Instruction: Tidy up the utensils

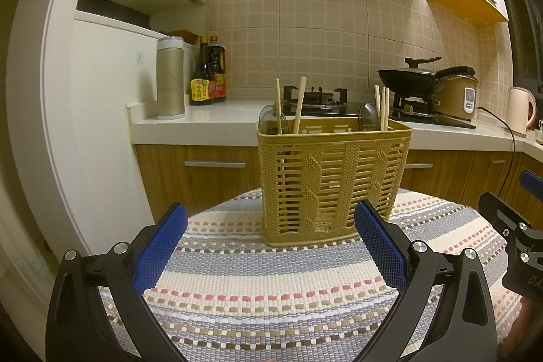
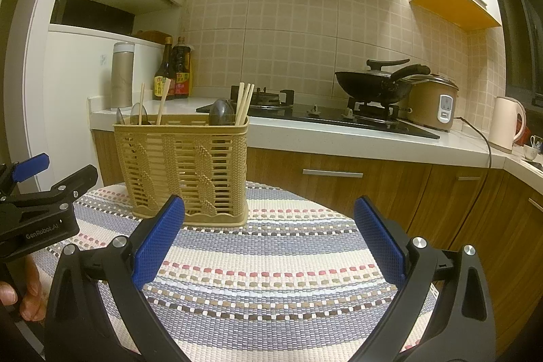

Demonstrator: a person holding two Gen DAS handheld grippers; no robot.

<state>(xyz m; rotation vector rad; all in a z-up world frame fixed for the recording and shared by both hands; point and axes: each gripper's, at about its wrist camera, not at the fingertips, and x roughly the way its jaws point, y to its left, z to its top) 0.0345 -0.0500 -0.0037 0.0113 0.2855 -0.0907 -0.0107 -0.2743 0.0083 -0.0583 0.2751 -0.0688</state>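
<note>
A tan woven-pattern plastic utensil basket [image 1: 334,178] is set upright on a striped woven cloth of grey, cream and pink bands [image 1: 271,287], near the cloth's far edge, beyond which the wooden cabinet fronts [image 2: 373,189] and the white countertop [image 2: 339,138] are seen. Pale wooden chopsticks [image 1: 299,104] and dark-bowled spoons [image 1: 369,117] are stood in the basket, grouped at its two ends, with their tops rising above the rim.

The left gripper [image 1: 269,243] is held low over the cloth with its jaws spread wide and nothing between them; its blue-padded fingers [image 1: 163,246] are set just short of the basket, and the right pad overlaps the basket's lower corner in the left wrist view, though contact cannot be told. The right gripper [image 2: 269,240] is likewise spread wide and empty, placed to the right of the basket, with a broad stretch of bare cloth ahead of it up to the rounded far edge. A hand [image 2: 20,290] is seen gripping the left tool at the frame's edge.

On the countertop behind, a black wok [image 2: 371,83] is seated on the gas hob.
</note>
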